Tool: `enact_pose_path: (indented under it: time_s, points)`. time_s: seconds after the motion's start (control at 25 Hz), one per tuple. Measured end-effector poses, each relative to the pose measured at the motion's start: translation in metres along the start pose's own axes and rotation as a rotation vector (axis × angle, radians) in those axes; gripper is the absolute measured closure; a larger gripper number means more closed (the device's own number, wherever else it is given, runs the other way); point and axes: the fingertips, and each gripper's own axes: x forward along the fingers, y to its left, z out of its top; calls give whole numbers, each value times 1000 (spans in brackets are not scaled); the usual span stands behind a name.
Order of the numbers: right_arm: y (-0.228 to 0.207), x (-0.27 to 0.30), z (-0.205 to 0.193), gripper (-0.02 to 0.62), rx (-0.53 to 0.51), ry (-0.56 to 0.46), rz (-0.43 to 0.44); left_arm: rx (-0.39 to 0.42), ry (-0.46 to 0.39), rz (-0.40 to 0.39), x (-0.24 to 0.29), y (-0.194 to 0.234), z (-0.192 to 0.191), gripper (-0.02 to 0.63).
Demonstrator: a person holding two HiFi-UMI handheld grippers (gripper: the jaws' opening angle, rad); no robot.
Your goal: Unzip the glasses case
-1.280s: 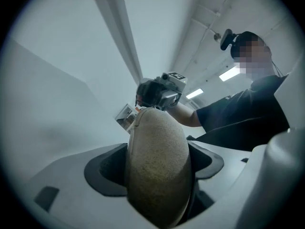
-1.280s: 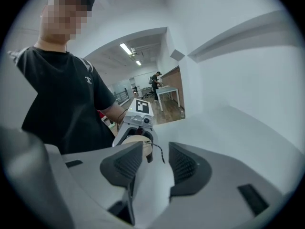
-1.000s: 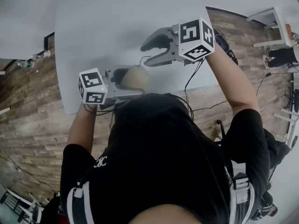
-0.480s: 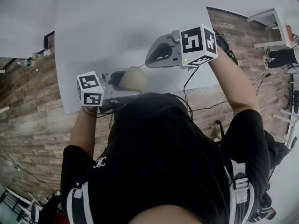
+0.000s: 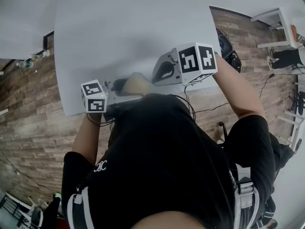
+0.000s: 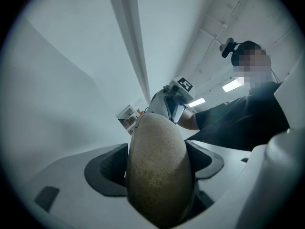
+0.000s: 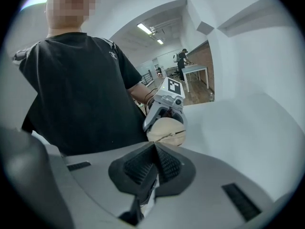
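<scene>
Moved: right hand-held gripper point(image 7: 155, 149) has swung in nearer the case point(image 6: 157, 142), its jaws now pressed together.
Left hand-held gripper point(image 6: 156, 165): clamped on the tan case, over the counter's point(image 5: 119, 32) near edge.

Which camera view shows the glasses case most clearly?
The left gripper view: the glasses case fills the middle, large and sharp, clamped between the jaws of the left gripper. The head view shows only a small tan part of it. The right gripper view shows it small and farther off.
</scene>
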Motion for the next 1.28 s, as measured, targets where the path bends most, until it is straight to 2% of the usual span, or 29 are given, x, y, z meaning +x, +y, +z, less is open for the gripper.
enact_pose_path:
  time_s: [0.32,0.44,0.52,0.64,0.8,0.92,1.0,1.12,1.2,1.28]
  points:
    - [8,17,5,580,61,-75,27,-84,-75,16,-4,7,4,224]
    - [16,28,5,580,100,-96,74,-111,-100,15,-9,10,0,224]
    - [24,40,3,580,91,-79,96,-141,-131,21,-14,15,-1,224]
    - [21,48,6,580,75,-102,64,-187,-186,35,-19,22,2,227]
    - [2,49,14,580,76,-127,-21,-296,-279,41,-27,35,5,227]
    - [11,67,17,580,60,-89,15,-357,-322,55,-28,41,5,227]
    - [22,85,16,580,51,-67,55,-459,-403,61,-34,50,3,227]
    - [12,96,18,580,75,-92,46,-639,-563,10,-45,64,8,229]
    - [1,95,21,580,97,-115,26,-673,-622,-12,-49,69,17,229]
    - [-7,89,25,580,111,-131,-1,-669,-651,-1,-54,73,29,229]
